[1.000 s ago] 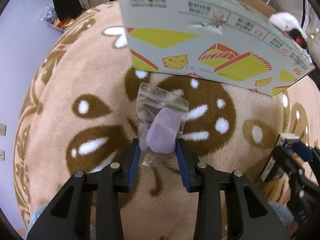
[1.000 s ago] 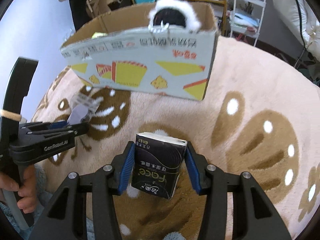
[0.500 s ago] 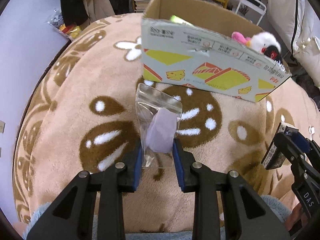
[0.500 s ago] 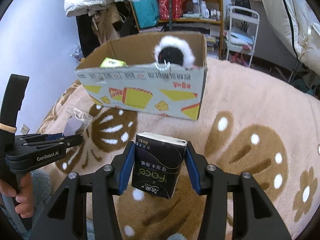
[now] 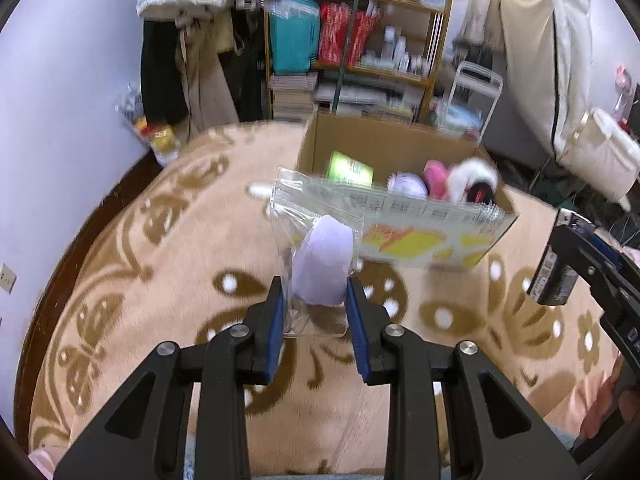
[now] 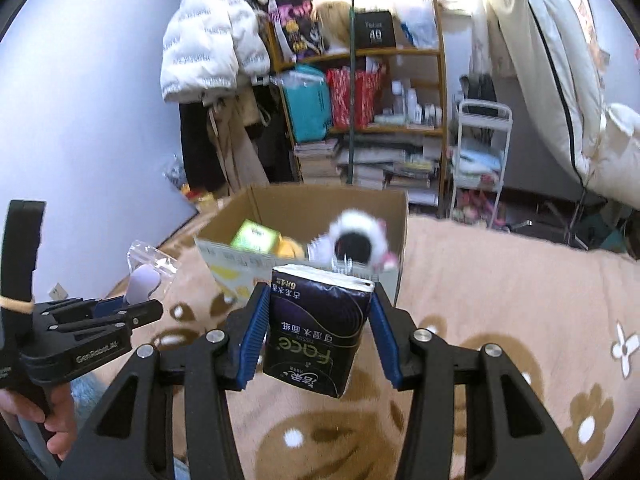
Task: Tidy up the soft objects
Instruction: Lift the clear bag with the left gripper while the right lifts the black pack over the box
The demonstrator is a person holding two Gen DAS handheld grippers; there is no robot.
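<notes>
Cluttered bedroom in a home.
Patterned blanket [image 5: 160, 280] on bed, hanging coats [image 6: 212, 48], crowded wooden shelf [image 6: 400, 92].

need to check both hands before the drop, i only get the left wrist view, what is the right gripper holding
Observer: The right gripper is shut on a dark tissue pack with white tissue showing at its top.
Operator: anything yellow in the box
Observer: Yes, a yellow soft thing lies in the box between the green packet and the plush toy.
Operator: is the pack over the box yet
Observer: It hangs in front of the near wall, above the blanket.
</notes>
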